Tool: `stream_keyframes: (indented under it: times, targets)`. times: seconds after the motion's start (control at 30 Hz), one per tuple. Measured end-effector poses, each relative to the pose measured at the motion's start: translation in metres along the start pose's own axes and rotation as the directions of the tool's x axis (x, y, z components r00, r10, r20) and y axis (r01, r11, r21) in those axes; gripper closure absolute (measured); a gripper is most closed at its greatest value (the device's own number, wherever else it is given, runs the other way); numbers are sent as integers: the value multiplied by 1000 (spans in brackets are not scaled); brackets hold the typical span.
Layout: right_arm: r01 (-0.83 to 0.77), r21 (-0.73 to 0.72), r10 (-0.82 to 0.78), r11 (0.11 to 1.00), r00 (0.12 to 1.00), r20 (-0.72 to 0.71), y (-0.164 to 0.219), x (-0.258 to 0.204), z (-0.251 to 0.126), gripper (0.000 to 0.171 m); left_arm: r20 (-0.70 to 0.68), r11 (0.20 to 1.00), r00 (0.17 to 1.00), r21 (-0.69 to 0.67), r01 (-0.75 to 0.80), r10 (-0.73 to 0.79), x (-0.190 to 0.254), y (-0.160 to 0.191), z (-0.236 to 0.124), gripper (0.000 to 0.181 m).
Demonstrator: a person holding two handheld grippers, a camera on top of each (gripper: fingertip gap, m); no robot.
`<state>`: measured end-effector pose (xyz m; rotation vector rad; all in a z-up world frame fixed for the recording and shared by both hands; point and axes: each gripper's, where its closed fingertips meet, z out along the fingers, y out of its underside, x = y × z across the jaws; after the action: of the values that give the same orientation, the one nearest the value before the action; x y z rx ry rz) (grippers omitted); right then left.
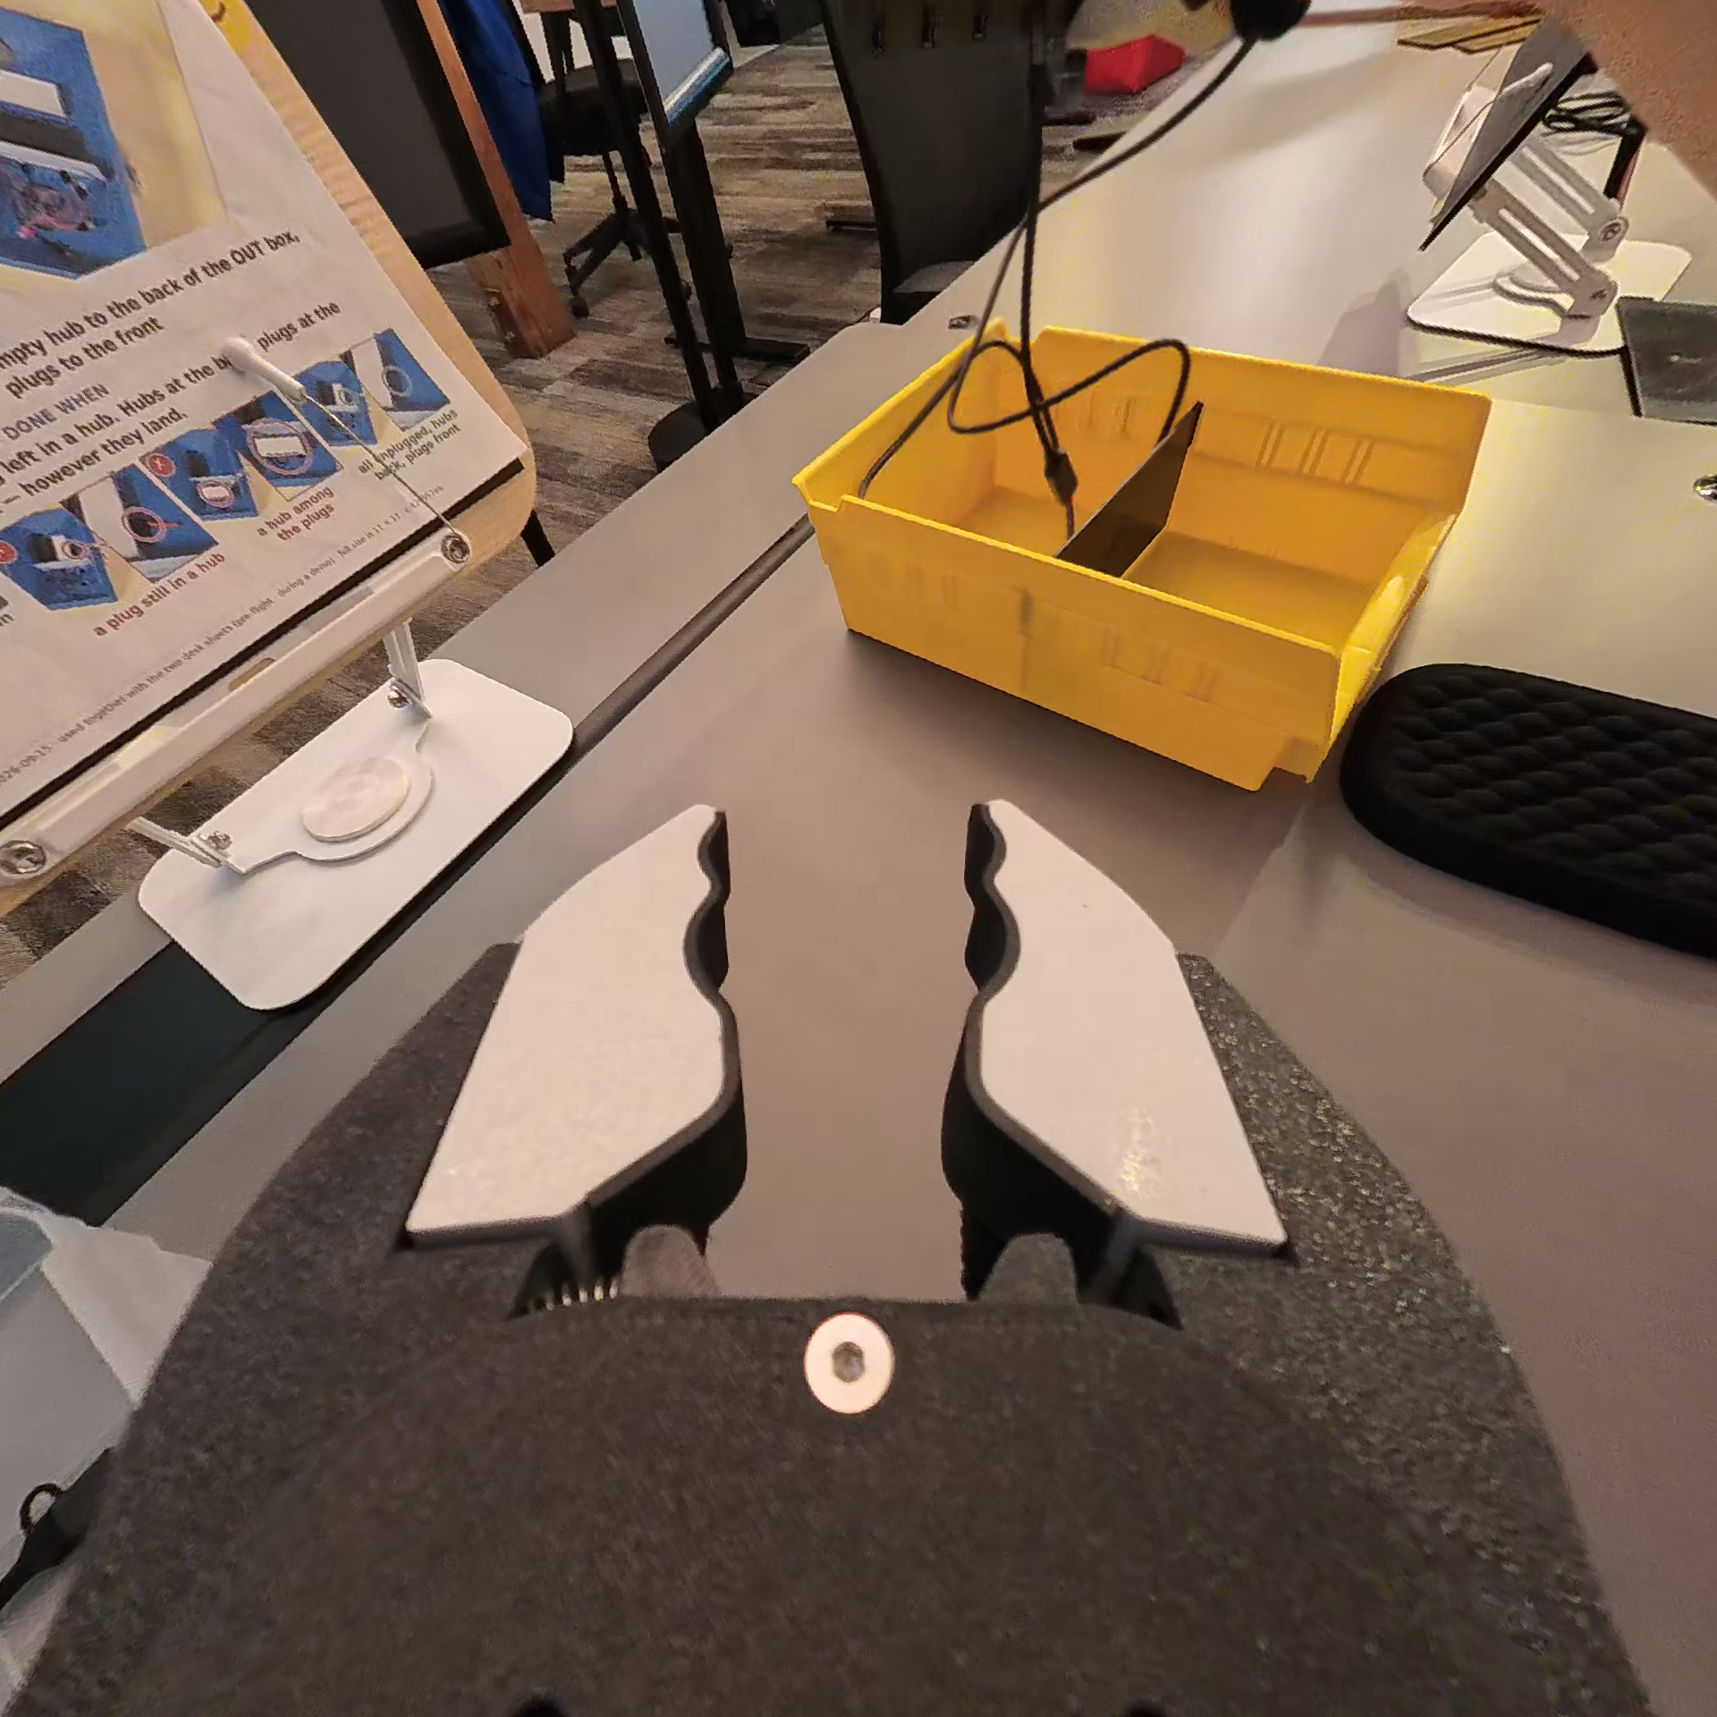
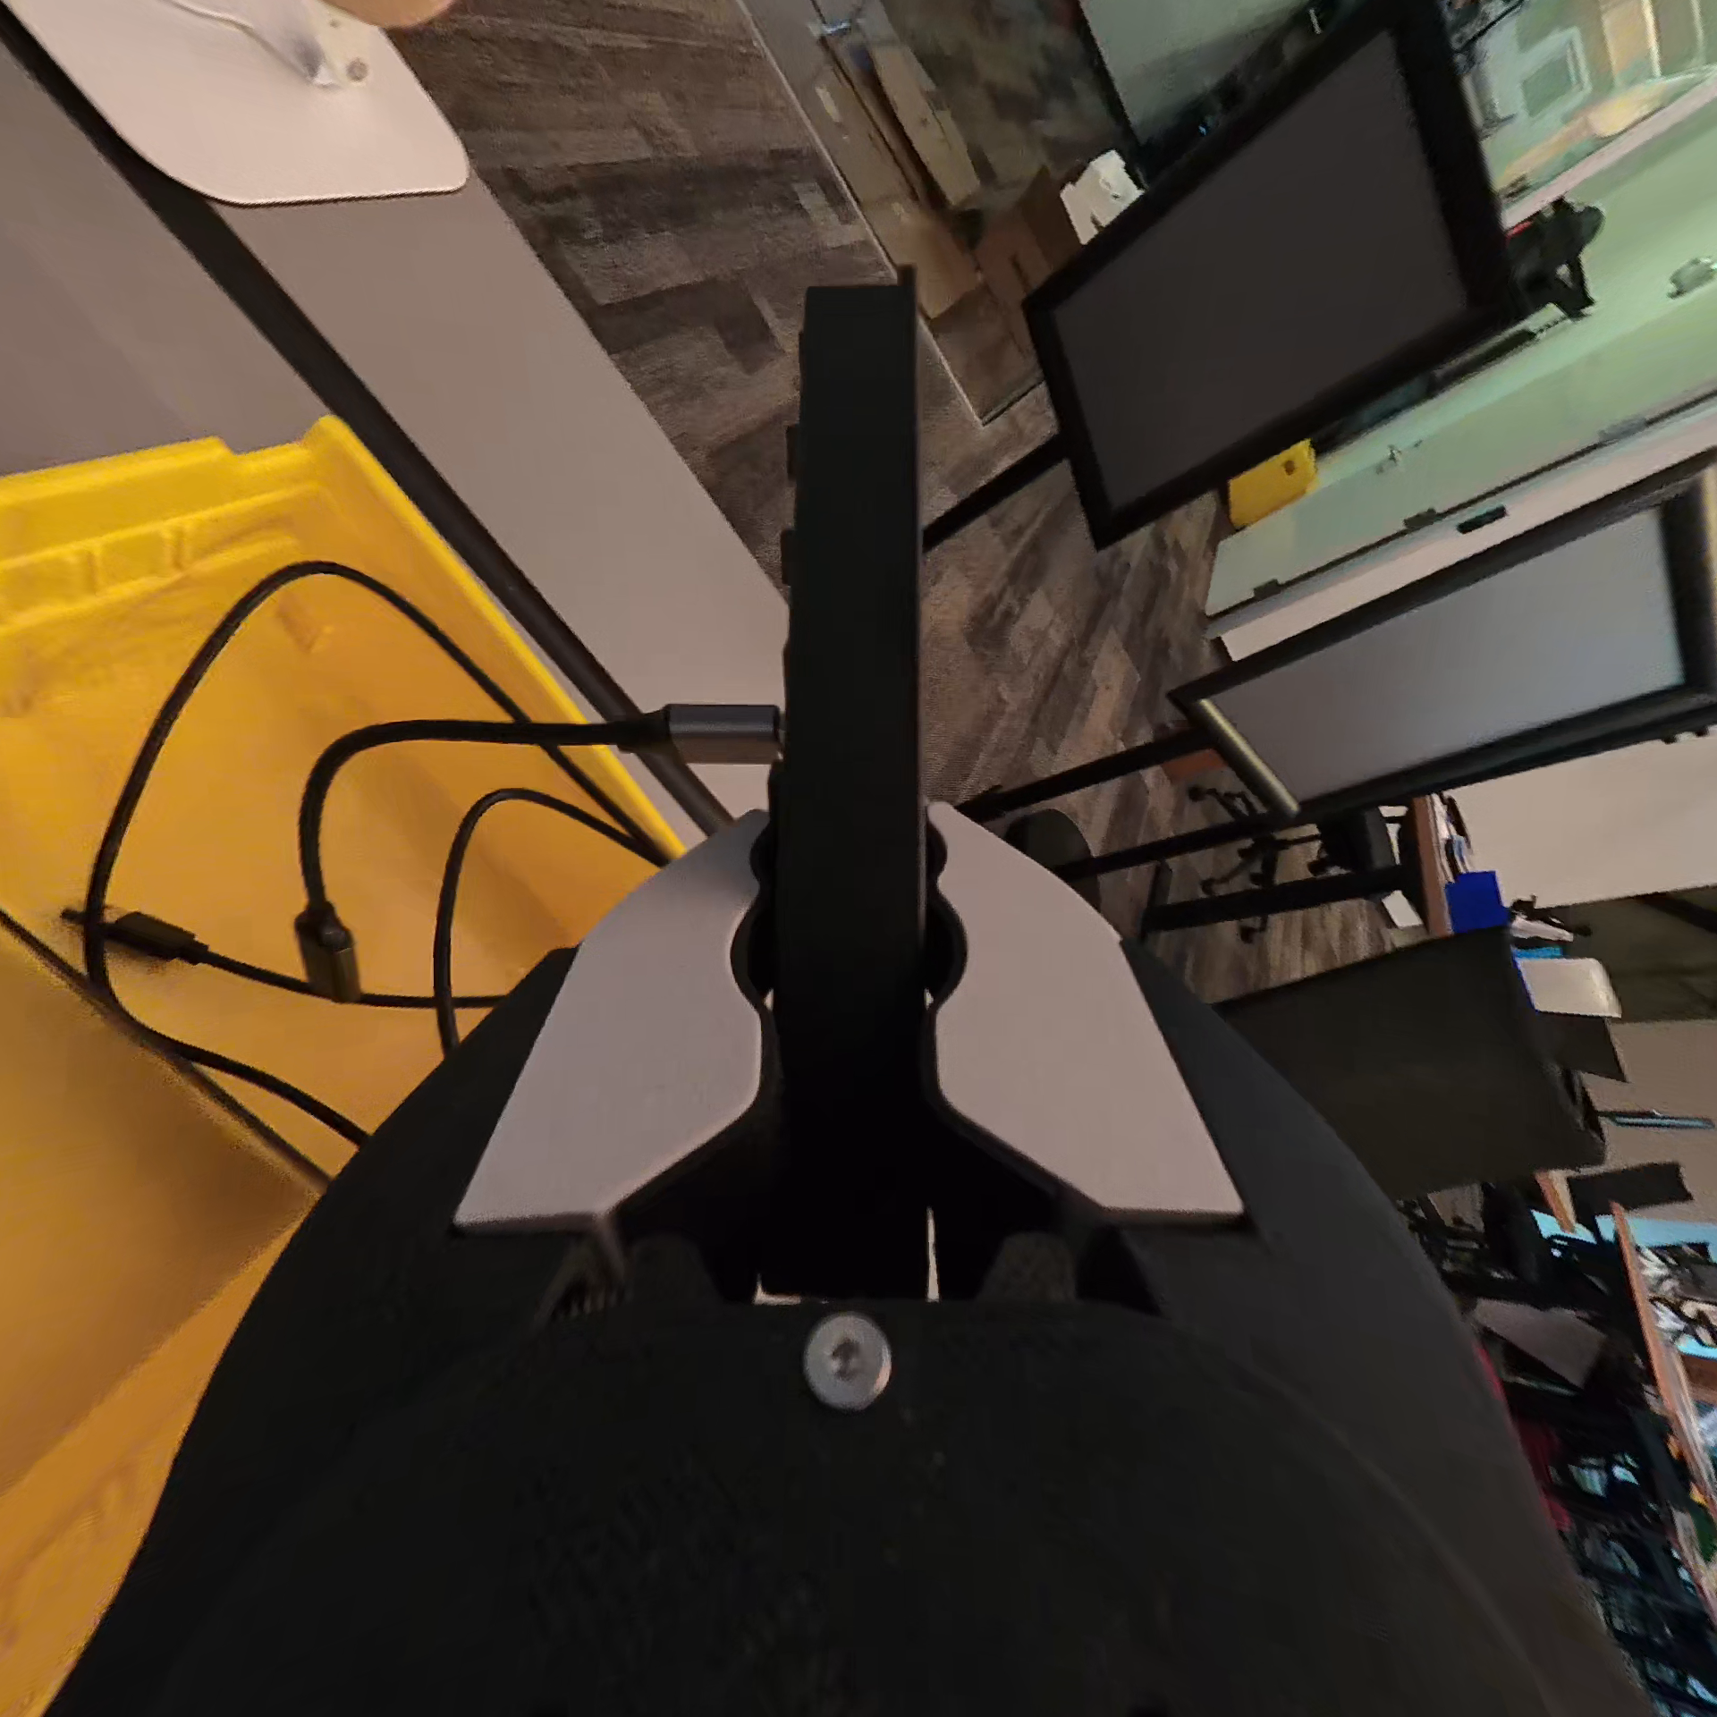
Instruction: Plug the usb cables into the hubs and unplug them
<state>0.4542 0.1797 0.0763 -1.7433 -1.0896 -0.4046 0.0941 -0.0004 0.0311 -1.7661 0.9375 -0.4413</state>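
Note:
My right gripper [image 2: 847,836] is shut on a long black hub [image 2: 855,576] and holds it in the air above the yellow bin [image 2: 279,520]. A grey plug [image 2: 720,734] on a black cable [image 2: 372,743] is in the hub's left side. The cable hangs down into the bin, where two loose plugs [image 2: 325,957] dangle. My left gripper [image 1: 845,836] is open and empty, low over the grey table in front of the yellow bin [image 1: 1068,641]. The black cable [image 1: 1022,279] hangs into the bin's back compartment in the left wrist view.
A black divider [image 1: 1133,502] splits the bin. A white stand with an instruction sheet [image 1: 232,446] is at the left. A black padded wrist rest [image 1: 1542,799] lies right of the bin. A white laptop stand [image 1: 1542,242] is at the back right. Monitors [image 2: 1282,279] stand beyond the table. My hands' fingertips stand some 40 cm from each other.

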Motion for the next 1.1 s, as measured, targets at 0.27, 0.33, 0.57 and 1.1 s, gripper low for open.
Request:
stream_keyframes:
  times: [0.27, 0.33, 0.57, 1.1]
  targets:
    - [-16, 29, 7, 999, 960, 281, 16, -66, 22, 144, -9, 1000, 1000, -22, -7, 7, 2, 6, 6, 132]
    - [-71, 33, 53, 997, 924, 379, 14, -82, 24, 144, -13, 1000, 1000, -26, -10, 10, 4, 6, 7, 133]
    - [-89, -107, 134, 990, 815, 563, 19, -123, 46, 144, -23, 999, 1000, -38, -18, 17, 6, 9, 11, 133]
    - [-21, -256, 178, 966, 775, 606, 15, -141, 60, 134, -36, 999, 999, -21, -36, 35, 9, 4, 5, 134]
